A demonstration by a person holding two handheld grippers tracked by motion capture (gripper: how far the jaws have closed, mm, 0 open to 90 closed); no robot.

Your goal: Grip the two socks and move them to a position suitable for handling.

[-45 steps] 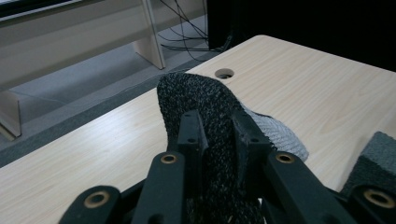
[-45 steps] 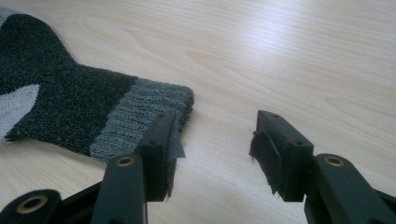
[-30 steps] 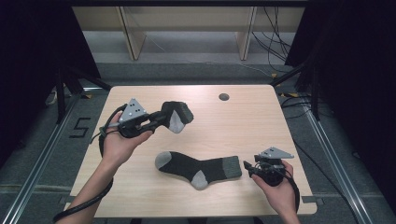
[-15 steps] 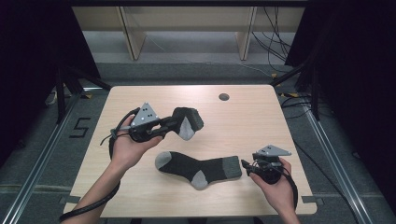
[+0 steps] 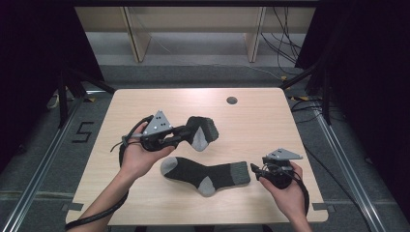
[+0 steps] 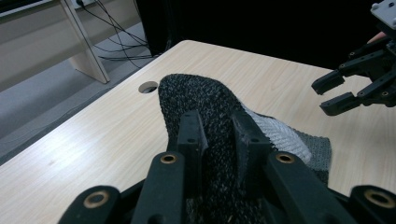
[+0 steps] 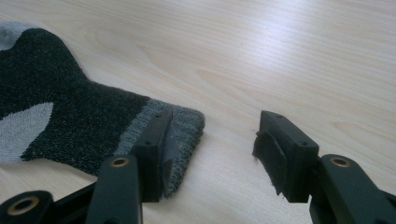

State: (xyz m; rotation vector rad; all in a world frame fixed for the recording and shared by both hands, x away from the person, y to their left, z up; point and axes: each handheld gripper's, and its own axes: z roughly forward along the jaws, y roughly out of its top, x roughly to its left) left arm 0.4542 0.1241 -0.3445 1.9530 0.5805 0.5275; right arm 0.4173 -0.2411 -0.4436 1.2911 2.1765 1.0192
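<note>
Work in hand: we read this as pairing two dark socks with grey toes and heels.

Held sock (image 5: 200,133): bunched, lifted clear of the table (image 5: 145,104), just above and behind the flat one.

Left gripper (image 6: 217,135): jaws narrow, pinched on the held sock; in the left gripper view the knit bulges up between and past the tips.

Flat sock (image 5: 205,173): spread on the table near the front edge, toe to our left, cuff to our right.

Right gripper (image 7: 212,151): jaws spread and empty, low at the cuff; in the right gripper view one tip sits over the grey cuff band, the other over bare wood beside it. We cannot tell whether the tips touch the table.

Risk 1: the held sock hangs as a wad, so we judge it may land folded or crooked on the flat one.

Risk 2: the pinch takes only part of the bundle; loose knit could slip out if the hand swings.

Risk 3: the right tips straddle the cuff's edge; closing here may catch one layer or only the corner and drag the flat sock askew.

Risk 4: the trailing cable (image 5: 121,150) by the left wrist could snag the fabric.
</note>
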